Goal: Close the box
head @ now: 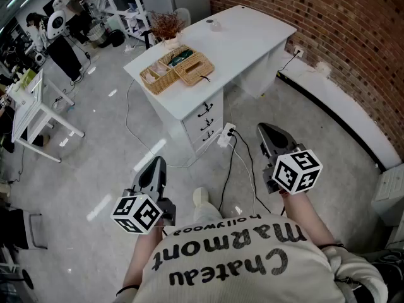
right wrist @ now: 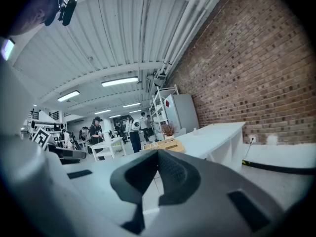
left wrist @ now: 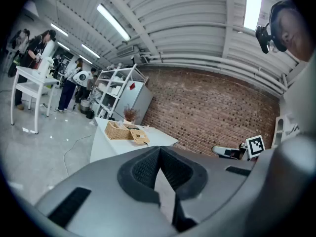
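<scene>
Closest to the head camera: person's pale lettered shirt (head: 227, 264), one forearm out on either side. Left tongs (head: 156, 164) are held low over the glossy grey floor (head: 95, 169), pointing a little downward. In the left gripper view their dark ribbed pads (left wrist: 143, 169) meet at the tips with nothing between them. Right tongs (head: 265, 130) are in the same posture, jaws closed together and empty.

Ahead stands a white rectangular surface (head: 252, 36) with drawers on its near end, set beside a red brick wall (head: 328, 30). The tan woven wicker box (head: 161, 76) sits at the surface's left end, well apart from both tongs. Its woven lid (head: 194, 68) is swung open and lies tilted on the box's right side. The inner compartments are exposed, one holding something dark that cannot be identified. A dried reddish plant (head: 165, 25) stands just behind the box. A white power strip (head: 226, 134) lies on the floor by the drawers, with black cables trailing toward the person.
</scene>
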### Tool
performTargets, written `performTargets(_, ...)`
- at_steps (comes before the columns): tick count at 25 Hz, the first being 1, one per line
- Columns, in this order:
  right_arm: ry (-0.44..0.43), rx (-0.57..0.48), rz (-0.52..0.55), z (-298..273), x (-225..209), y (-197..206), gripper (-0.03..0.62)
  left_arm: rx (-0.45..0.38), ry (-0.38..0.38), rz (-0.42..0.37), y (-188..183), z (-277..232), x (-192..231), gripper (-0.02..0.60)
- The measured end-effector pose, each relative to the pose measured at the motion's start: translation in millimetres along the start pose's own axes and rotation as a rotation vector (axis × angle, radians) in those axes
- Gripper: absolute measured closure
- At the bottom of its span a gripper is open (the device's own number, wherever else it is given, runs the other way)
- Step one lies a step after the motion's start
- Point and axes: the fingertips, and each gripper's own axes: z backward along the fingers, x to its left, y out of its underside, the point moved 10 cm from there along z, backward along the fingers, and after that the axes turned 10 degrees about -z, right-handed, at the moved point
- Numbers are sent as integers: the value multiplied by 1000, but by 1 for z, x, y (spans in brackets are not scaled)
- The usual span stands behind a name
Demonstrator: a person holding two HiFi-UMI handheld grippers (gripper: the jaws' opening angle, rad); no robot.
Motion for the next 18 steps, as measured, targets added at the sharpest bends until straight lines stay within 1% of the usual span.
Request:
performTargets(6,5,10,-25,-24,-4,4,591,9,3,16,2,-17,21,581)
performTargets(10,12,20,-49,-52,-8,4,591,24,12,25,-3,-40,42,580)
performTargets(15,31,16,-96,-100,-16,-3,591,28,41,23,-19,-84,76,581)
performTargets(18,40,12,-121,-132,-19,-13,591,31,46,0,-37,-110,98,581)
